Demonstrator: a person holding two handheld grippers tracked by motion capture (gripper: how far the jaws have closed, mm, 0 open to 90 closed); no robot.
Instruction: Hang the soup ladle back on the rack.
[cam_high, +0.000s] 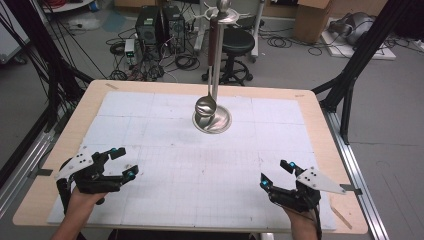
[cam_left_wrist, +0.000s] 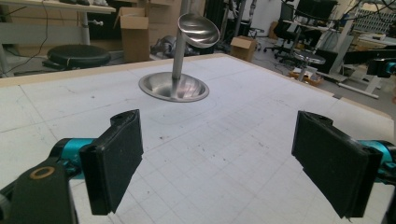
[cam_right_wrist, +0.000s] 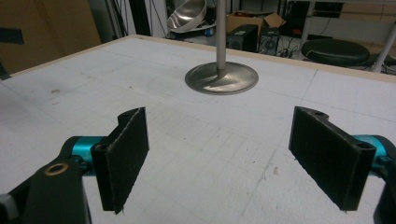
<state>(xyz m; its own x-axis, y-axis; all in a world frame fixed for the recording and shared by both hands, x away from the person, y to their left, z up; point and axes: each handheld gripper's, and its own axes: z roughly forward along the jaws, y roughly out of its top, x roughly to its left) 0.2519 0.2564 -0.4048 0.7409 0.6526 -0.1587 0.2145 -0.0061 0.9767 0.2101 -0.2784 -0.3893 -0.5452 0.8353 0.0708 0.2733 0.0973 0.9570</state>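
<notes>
On the white mat (cam_high: 165, 200) both grippers gape empty; the high view shows the ladle's handle (cam_high: 212, 42).

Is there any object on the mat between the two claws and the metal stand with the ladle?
Nothing visible: bare white mat lies between the left claw, the right claw and the stand.

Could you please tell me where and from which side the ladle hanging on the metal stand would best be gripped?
Probably by its dark handle, which hangs straight down beside the stand's post. The ladle hangs on the post's left in the high view, so the left claw looks best placed, coming in level with jaws across the handle. The round bowl offers no flat hold.
</notes>
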